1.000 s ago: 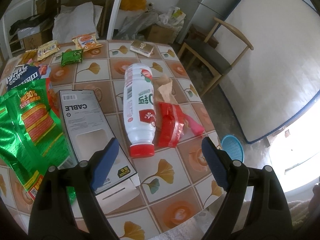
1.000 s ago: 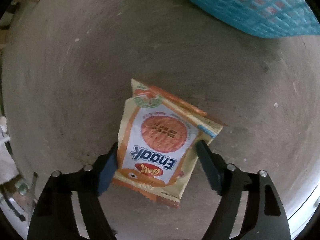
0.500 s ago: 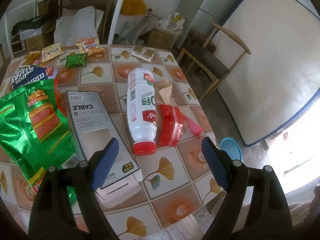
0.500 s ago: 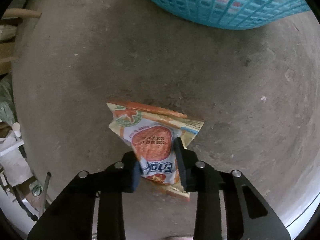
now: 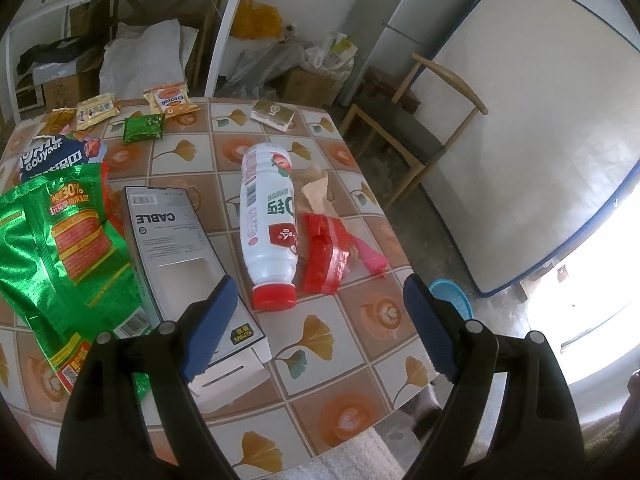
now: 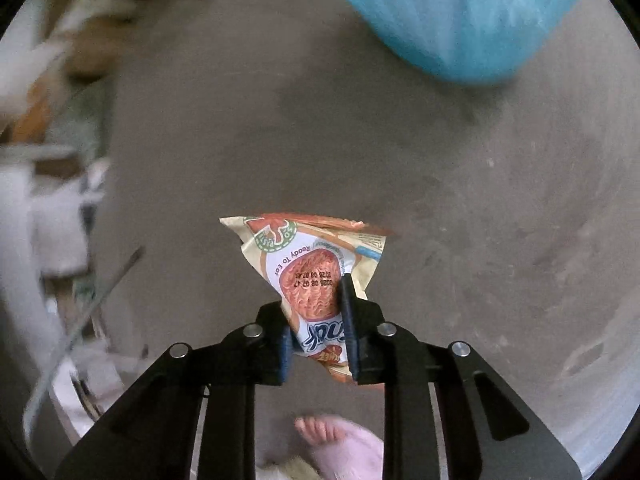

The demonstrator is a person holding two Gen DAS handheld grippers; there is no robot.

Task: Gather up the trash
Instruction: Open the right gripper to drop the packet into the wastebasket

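My right gripper (image 6: 316,320) is shut on an orange and cream Enaak snack packet (image 6: 316,264) and holds it crumpled above the concrete floor. A blue mesh basket (image 6: 456,12) lies blurred at the top of that view. My left gripper (image 5: 316,320) is open and empty above the tiled table (image 5: 352,396). Below it lie a white bottle with a red cap (image 5: 268,216), a red wrapper (image 5: 326,258), a grey CABLE box (image 5: 176,244) and a green foil bag (image 5: 64,248). The blue basket (image 5: 450,296) shows on the floor past the table's right edge.
Small snack packets (image 5: 168,100) and a green sachet (image 5: 144,128) lie at the table's far side. A wooden chair (image 5: 416,128) and a white board (image 5: 532,136) stand to the right. A foot in a pink slipper (image 6: 340,448) is below my right gripper.
My right gripper closed on the snack packet and lifted it off the floor; the view swung, with the basket now blurred. My left gripper drew back and up a little, still open.
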